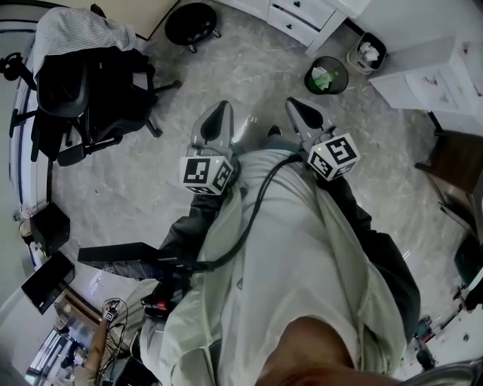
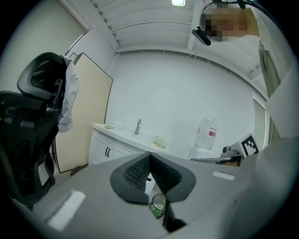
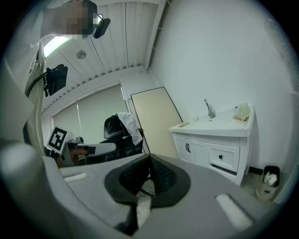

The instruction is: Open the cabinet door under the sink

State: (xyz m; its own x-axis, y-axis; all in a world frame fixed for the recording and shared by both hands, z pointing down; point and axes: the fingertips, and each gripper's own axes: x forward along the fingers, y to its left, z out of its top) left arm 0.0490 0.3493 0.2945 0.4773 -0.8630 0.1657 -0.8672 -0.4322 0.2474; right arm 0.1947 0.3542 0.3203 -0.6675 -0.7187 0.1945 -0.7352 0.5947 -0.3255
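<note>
The white sink cabinet (image 3: 210,144) stands across the room by the wall, with a faucet (image 3: 209,108) on top. Its two doors (image 3: 188,148) with dark handles are shut, and a drawer is to their right. The left gripper view shows the same cabinet (image 2: 110,149) far off, and the head view shows its corner (image 1: 302,19). My left gripper (image 1: 219,121) and right gripper (image 1: 302,113) are held close to the person's body, well short of the cabinet. Both are shut and hold nothing, their tips meeting at the left gripper (image 2: 150,155) and the right gripper (image 3: 149,156).
A black office chair (image 1: 83,83) with a striped cloth stands at the left and a round stool (image 1: 191,22) behind it. A black waste bin (image 1: 326,75) and a small white bin (image 1: 367,53) sit beside the cabinet. White furniture (image 1: 430,75) is at the right.
</note>
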